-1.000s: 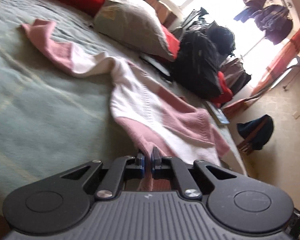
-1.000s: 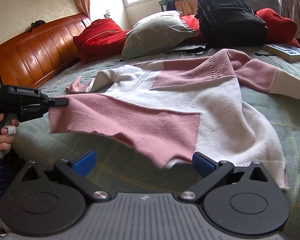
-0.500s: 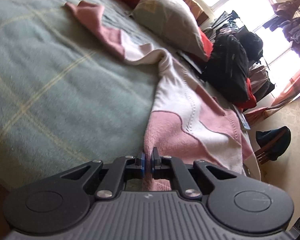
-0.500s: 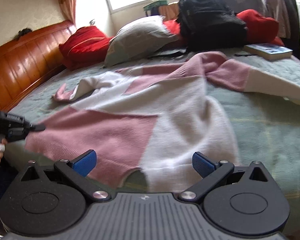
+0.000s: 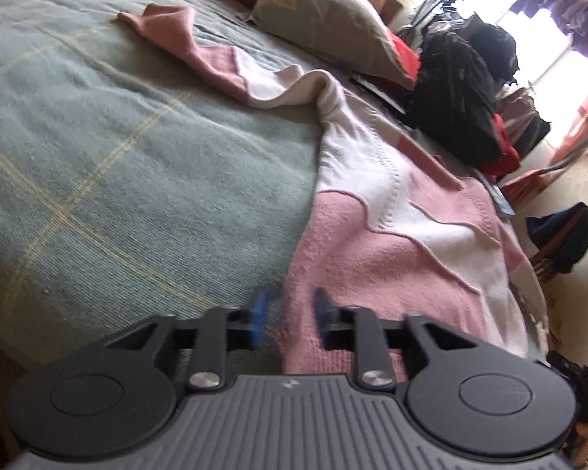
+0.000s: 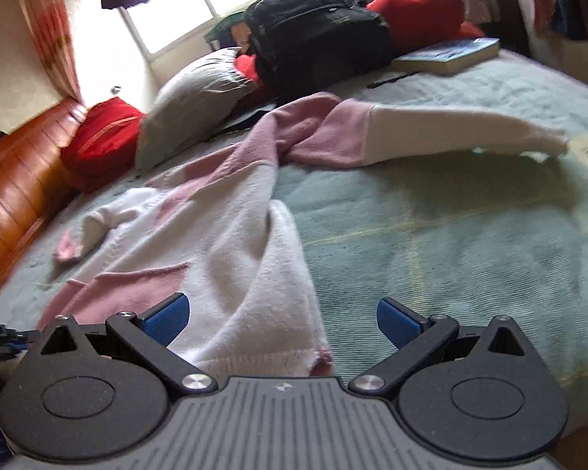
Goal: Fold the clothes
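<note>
Sweater flat on bed, sleeves splayed. Left gripper parted over hem, holding nothing; right gripper wide, empty. Tip: smooth body first, then tuck sleeves inward.

The near hem of the sweater runs under the right tongs body, so its lower edge is hidden there. In the left wrist view the sweater's hem likewise slips behind the left tongs, whose blue fingertips are smeared by motion. The left tongs are cut off by the frame's left edge in the right wrist view. The book's cover text is too small to read.
</note>
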Demonstrator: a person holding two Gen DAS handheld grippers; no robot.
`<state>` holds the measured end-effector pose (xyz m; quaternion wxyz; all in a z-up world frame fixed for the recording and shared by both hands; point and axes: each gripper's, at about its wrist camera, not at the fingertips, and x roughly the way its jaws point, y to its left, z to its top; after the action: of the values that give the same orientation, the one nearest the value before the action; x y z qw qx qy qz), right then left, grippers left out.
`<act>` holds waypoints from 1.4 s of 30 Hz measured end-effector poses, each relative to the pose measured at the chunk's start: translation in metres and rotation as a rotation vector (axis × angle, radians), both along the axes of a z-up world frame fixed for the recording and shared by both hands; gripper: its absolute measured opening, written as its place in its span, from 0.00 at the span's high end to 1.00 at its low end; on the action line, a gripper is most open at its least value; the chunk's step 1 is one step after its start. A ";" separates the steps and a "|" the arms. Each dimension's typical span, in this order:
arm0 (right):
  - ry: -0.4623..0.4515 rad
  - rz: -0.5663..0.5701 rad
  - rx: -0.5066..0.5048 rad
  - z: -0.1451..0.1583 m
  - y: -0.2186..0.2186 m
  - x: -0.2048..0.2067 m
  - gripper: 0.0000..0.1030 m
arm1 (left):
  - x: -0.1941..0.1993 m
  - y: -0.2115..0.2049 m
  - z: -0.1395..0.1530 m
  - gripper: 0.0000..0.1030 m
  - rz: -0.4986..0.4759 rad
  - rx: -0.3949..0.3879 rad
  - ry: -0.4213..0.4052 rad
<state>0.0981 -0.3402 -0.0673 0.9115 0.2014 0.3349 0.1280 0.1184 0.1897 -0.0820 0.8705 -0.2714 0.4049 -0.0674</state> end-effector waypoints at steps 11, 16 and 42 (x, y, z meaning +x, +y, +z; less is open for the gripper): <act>0.080 0.201 0.413 -0.040 -0.030 0.058 0.00 | 0.023 0.000 -0.014 0.49 -0.077 -0.112 -0.019; 0.144 0.320 0.483 -0.044 -0.026 0.072 0.00 | 0.024 0.003 -0.025 0.47 -0.152 -0.267 0.009; 0.082 0.210 0.417 0.020 -0.011 0.028 0.87 | -0.012 0.003 0.038 0.97 -0.152 -0.189 -0.105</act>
<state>0.1261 -0.3513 -0.0474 0.8177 0.3542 0.3570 0.2802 0.1066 0.1928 -0.0439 0.8534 -0.3168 0.3701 -0.1853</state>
